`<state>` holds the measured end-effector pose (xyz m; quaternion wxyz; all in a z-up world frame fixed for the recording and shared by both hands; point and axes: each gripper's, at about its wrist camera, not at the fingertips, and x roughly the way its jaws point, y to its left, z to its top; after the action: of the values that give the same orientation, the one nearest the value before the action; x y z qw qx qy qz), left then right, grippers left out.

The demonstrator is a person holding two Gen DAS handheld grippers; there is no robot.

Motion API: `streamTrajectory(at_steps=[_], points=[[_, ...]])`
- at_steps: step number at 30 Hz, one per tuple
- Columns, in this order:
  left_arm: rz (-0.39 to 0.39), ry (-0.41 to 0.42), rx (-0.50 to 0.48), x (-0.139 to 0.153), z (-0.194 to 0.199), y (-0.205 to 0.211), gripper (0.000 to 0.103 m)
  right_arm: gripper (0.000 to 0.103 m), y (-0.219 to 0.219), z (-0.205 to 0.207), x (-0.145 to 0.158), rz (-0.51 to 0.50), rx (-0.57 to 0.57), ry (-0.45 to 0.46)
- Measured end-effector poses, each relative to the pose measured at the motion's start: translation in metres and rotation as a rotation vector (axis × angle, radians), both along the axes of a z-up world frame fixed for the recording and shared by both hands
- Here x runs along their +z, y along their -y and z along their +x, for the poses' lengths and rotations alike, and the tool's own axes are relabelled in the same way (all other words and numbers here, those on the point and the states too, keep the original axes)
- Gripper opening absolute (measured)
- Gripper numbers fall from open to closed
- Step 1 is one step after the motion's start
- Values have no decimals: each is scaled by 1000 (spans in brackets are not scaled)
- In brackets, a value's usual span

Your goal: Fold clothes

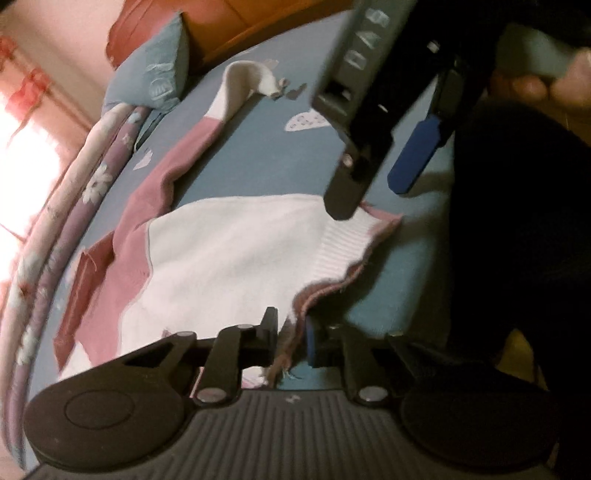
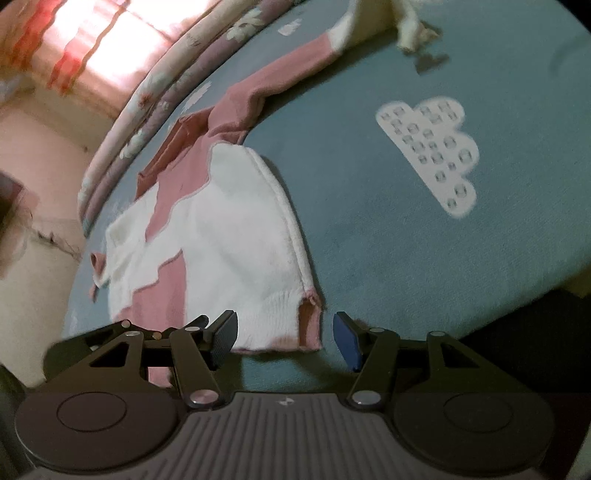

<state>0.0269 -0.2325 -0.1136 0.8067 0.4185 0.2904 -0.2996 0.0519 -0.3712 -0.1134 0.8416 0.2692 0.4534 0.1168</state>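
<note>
The left claw (image 1: pixel 291 332) pinched the hem of the pink-and-white knitted sweater (image 1: pixel 229 251) on the blue bed sheet (image 2: pixel 369 221); the right claw (image 2: pixel 284 338) gaped wide, empty.

- A bedroom in a home is shown
- A bed is covered by a blue sheet (image 2: pixel 369 229) printed with a white cloud (image 2: pixel 432 155)
- A rolled floral quilt (image 1: pixel 74 206) in lilac and pink is laid along the bed's far edge
- A blue pillow (image 1: pixel 159 70) is set at the head, against an orange-brown wooden headboard (image 1: pixel 251 22)
- A window is hung with a pink and red curtain (image 2: pixel 85 40), lit from behind
- Pale pink walls (image 2: pixel 44 140) are seen beside it
</note>
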Motion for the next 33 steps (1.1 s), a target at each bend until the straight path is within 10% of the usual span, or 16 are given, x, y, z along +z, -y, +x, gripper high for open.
streamTrajectory(at_steps=[7, 11, 16, 23, 27, 33], points=[[-92, -50, 59, 11, 17, -15, 8, 60, -48, -6, 25, -403, 329, 266], [-134, -78, 85, 16, 27, -23, 8, 29, -75, -13, 19, -561, 556, 374], [-168, -110, 108, 17, 36, -28, 8, 27, -103, -23, 13, -766, 749, 520], [-209, -136, 122, 17, 40, -34, 8, 28, -124, -19, 1, -929, 820, 547], [-226, -155, 115, 19, 41, -39, 8, 12, -136, -16, -6, -1023, 860, 562], [-228, -207, 53, 20, 31, -49, 12, 7, -119, -16, 5, -867, 940, 483]])
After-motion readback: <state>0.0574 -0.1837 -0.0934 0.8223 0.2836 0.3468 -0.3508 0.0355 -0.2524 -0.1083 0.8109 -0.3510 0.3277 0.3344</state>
